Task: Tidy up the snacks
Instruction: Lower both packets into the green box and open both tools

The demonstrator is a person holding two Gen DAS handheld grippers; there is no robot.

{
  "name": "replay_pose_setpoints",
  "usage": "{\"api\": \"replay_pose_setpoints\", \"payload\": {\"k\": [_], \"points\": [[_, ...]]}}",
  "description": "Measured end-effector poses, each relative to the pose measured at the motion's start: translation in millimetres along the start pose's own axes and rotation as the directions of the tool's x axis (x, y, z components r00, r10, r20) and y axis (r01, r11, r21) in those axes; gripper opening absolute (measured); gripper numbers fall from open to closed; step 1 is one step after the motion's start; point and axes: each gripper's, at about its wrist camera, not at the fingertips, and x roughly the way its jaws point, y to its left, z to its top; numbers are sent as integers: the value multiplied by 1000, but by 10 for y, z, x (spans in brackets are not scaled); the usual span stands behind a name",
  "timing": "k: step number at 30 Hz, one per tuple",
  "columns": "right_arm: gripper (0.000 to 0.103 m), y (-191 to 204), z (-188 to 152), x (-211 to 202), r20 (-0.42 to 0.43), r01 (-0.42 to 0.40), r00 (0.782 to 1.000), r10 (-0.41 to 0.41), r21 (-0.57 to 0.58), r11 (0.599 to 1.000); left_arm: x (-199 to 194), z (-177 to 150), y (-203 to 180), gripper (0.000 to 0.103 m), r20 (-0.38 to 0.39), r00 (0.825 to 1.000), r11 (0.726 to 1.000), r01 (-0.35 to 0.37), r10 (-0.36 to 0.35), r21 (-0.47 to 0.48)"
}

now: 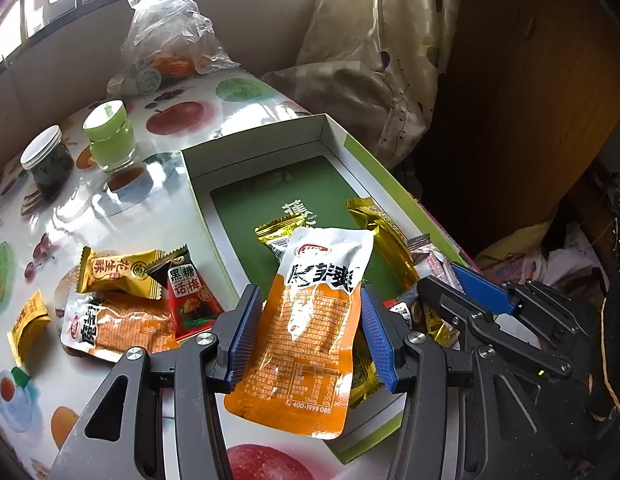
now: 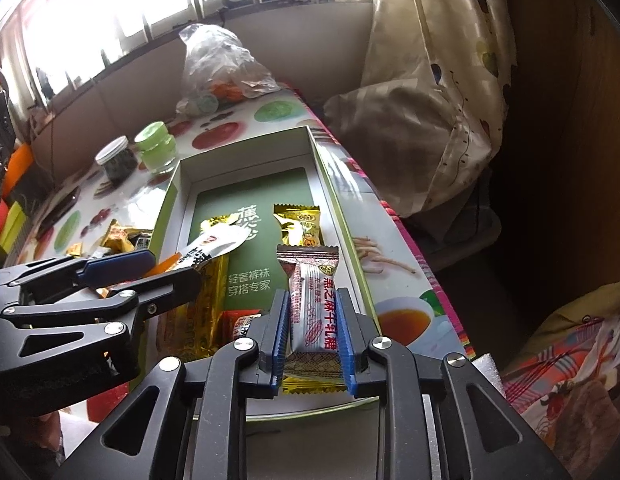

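- Fruit-print table (image 1: 161, 216) by a bright window; curtain (image 1: 390, 60) at far right.
- Open box (image 1: 269, 148) on table, green card on its floor; gold packets (image 1: 380, 224) and others inside.
- Left gripper (image 1: 310, 332) clamped on orange pouch (image 1: 310, 340), held tilted over near end of box.
- Right gripper (image 2: 313, 336) in box at near right; pink bar (image 2: 314, 312) between jaws, pads not clearly pressing, slightly apart.
- Loose snacks (image 1: 121, 292) on table left of box.
- Two jars (image 1: 109, 136) far left; plastic bag (image 1: 169, 36) beyond.
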Motion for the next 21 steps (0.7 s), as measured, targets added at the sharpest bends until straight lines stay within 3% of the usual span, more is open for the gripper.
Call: {"api": "replay_pose_setpoints", "payload": {"k": [21], "points": [[38, -25, -8, -65, 18, -2, 1000, 2, 1, 1000, -17, -27, -4, 53, 2, 1000, 1000, 7, -7, 0]]}}
